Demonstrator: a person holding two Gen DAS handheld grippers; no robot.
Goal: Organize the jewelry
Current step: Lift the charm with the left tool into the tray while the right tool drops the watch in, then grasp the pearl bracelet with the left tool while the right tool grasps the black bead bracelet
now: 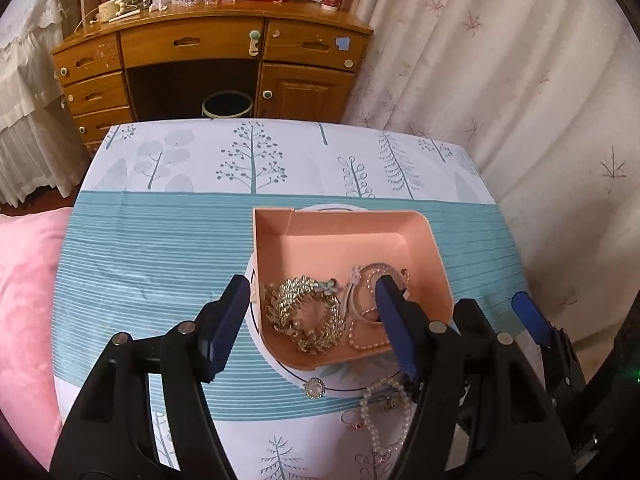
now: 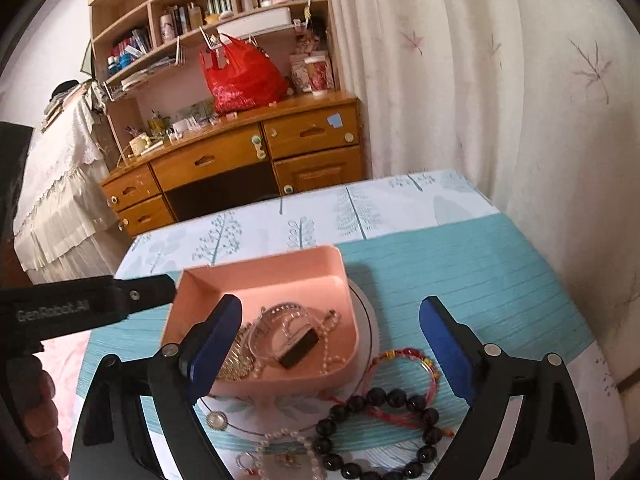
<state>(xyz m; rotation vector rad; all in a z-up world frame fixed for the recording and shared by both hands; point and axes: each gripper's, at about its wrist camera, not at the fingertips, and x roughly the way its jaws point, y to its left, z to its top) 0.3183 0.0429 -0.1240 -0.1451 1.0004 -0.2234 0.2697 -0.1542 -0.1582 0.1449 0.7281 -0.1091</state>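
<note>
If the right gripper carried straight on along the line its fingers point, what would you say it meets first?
Most likely the pink tray: the open right gripper points down toward its near right corner, just above the red string bracelet on the tablecloth. Depth is unclear, so it may reach the bracelet first.

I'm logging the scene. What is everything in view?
tray: 1, pink, on the table
brooch: 1, gold, in the tray
pearl strands: white, in the tray
dark bead bracelet: 1, black, on the cloth before the tray
red bracelet: 1, beside the tray
pearl bracelet: 1, white, on the cloth
tablecloth: 1, teal and white
desk: 1, wooden, behind
red bag: 1, on the desk
left gripper: black and blue, open over the tray
right gripper: black and blue, open
</note>
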